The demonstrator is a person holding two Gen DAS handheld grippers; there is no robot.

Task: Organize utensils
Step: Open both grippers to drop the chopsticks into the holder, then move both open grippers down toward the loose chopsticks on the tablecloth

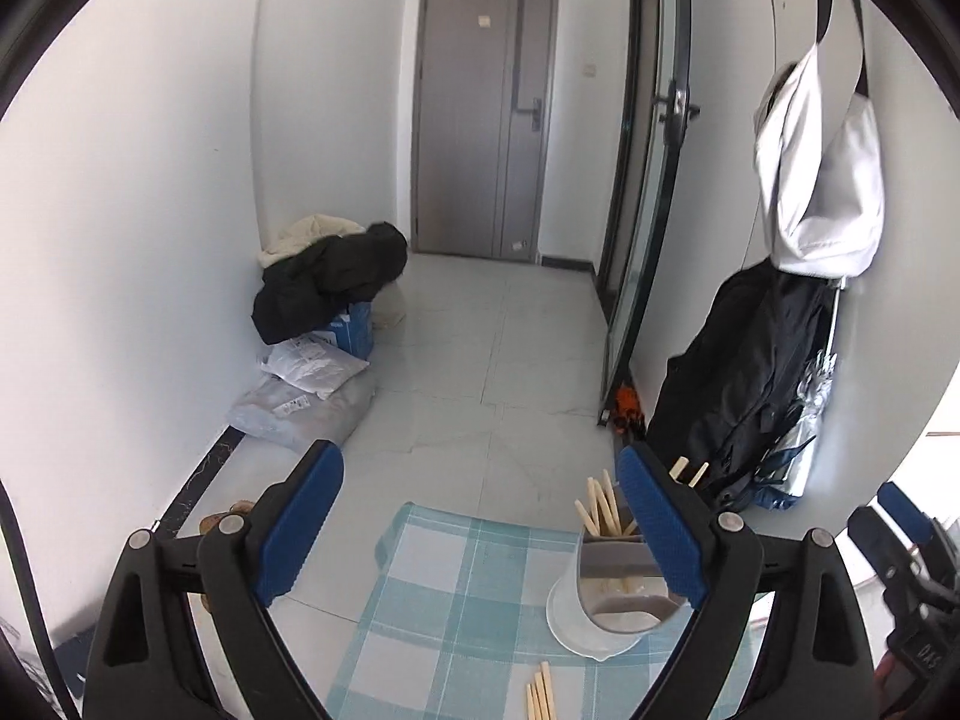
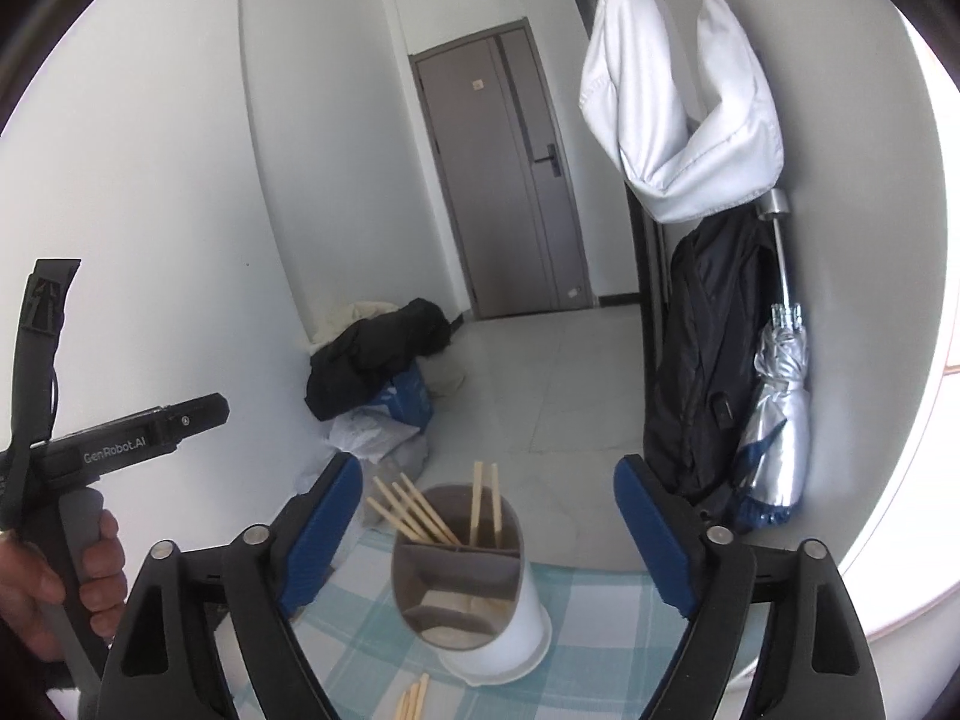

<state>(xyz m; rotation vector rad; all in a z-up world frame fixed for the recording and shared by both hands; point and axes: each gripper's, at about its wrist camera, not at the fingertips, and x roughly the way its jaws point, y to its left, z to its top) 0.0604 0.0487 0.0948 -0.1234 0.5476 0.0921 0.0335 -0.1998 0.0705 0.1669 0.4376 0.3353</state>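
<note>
Right claw (image 2: 489,531) with blue pads spread wide and empty, round white utensil holder with grey dividers (image 2: 480,594) just beyond and between them, wooden chopsticks (image 2: 414,510) upright in its far compartments, more loose wooden chopsticks (image 2: 414,696) below on blue-checked worktop cloth (image 2: 600,606), hand gripping left claw's handle (image 2: 66,576) far left.

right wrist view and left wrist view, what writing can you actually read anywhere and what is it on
"GenRobot.AI": white letters on the black body of the left tool, right wrist view.
Letters like "DAS": on the black body of the right tool, left wrist view, too blurred to be sure.
Print on the plastic bags and the sticker on the door: too small to read.
</note>
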